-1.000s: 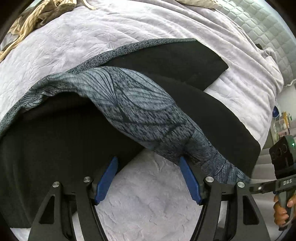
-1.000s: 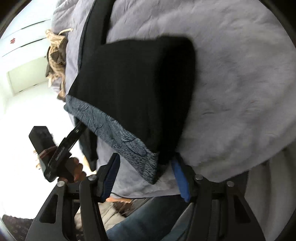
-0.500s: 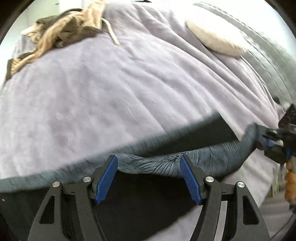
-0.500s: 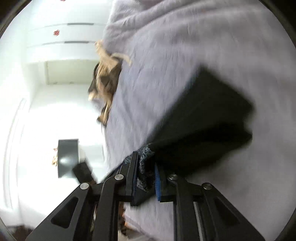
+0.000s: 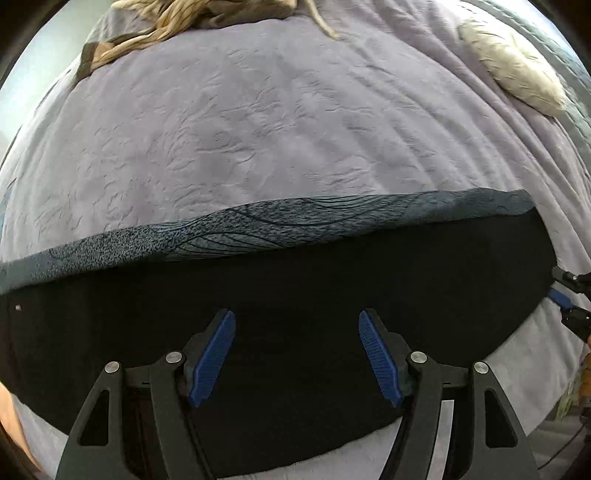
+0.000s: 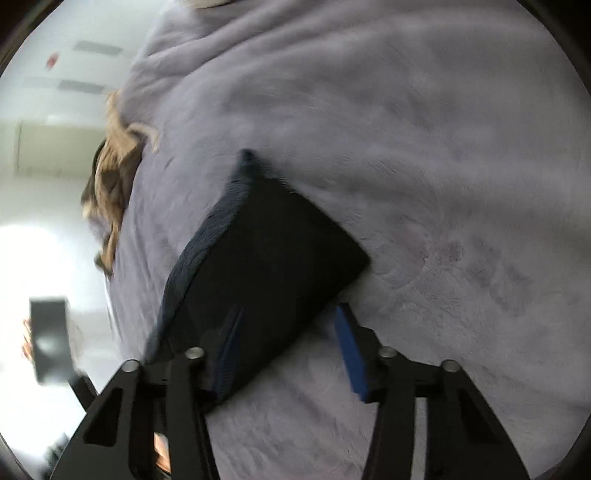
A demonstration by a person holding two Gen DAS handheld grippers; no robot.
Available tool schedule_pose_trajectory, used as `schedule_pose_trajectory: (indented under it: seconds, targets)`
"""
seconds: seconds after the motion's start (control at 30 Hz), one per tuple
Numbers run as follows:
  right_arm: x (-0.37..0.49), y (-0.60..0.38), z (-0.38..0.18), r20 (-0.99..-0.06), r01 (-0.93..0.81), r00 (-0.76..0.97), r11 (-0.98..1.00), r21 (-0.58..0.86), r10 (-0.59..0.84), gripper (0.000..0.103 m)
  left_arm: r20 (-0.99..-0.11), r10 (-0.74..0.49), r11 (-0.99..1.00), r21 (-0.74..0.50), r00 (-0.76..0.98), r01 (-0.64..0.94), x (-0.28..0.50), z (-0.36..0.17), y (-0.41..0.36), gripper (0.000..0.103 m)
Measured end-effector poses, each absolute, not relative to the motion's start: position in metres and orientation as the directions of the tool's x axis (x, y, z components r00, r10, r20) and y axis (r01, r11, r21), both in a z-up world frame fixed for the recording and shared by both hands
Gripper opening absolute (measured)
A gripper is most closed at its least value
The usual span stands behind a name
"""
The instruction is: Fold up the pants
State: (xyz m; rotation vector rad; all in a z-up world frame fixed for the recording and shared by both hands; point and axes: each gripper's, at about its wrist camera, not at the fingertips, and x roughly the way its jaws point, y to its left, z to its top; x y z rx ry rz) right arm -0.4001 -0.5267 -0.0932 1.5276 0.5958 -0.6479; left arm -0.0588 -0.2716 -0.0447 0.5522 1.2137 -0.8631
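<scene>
The black pants [image 5: 295,280] lie flat across the lilac bedspread [image 5: 280,118], folded lengthwise, with a blue-grey patterned side stripe [image 5: 258,225] along the far edge. My left gripper [image 5: 295,354] is open just above the black cloth, holding nothing. In the right wrist view the pants' end [image 6: 266,266] lies as a dark wedge on the bed. My right gripper [image 6: 288,354] is open around that end's near corner, its left finger over the cloth. The right gripper's tips also show in the left wrist view [image 5: 565,299] at the pants' right end.
A tan and brown crumpled garment [image 5: 192,18] lies at the bed's far edge, also in the right wrist view [image 6: 110,192]. A beige pillow [image 5: 517,74] sits far right. The person's other hand and tool [image 6: 48,343] show at the left.
Both grippers carried the lifted pant leg over and laid it flat on the other leg. The right gripper, shut on the cloth half a second ago, has opened. The left gripper let go too.
</scene>
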Motion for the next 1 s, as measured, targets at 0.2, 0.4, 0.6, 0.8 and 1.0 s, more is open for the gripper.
schedule_pose_trajectory:
  seconds: [0.2, 0.4, 0.6, 0.8, 1.0]
  targets:
    - [-0.386, -0.531, -0.105, -0.79, 0.789, 0.613, -0.055, 0.612, 0.002, 0.01, -0.965, -0.181, 0.63, 0.034, 0.19, 0.775, -0.033, -0.075, -0.296, 0.07]
    - [-0.376, -0.515, -0.037, -0.851, 0.858, 0.508, 0.16, 0.488, -0.132, 0.023, -0.949, -0.246, 0.624, 0.001, 0.198, 0.782, -0.023, -0.045, -0.279, 0.07]
    - [-0.248, -0.49, -0.036, -0.822, 0.71, 0.567, 0.477, 0.518, 0.05, 0.036, -0.963, -0.171, 0.653, 0.049, 0.209, 0.756, -0.006, -0.07, -0.285, 0.078]
    - [-0.166, -0.499, -0.083, -0.866, 0.704, 0.5, 0.57, 0.424, 0.027, 0.033, -0.945, -0.202, 0.673, 0.058, 0.259, 0.738, 0.009, -0.084, -0.301, 0.082]
    - [-0.201, -0.537, -0.066, -0.869, 0.772, 0.495, 0.467, 0.43, -0.017, 0.036, -0.942, -0.203, 0.697, 0.051, 0.266, 0.715, 0.035, -0.065, -0.293, 0.082]
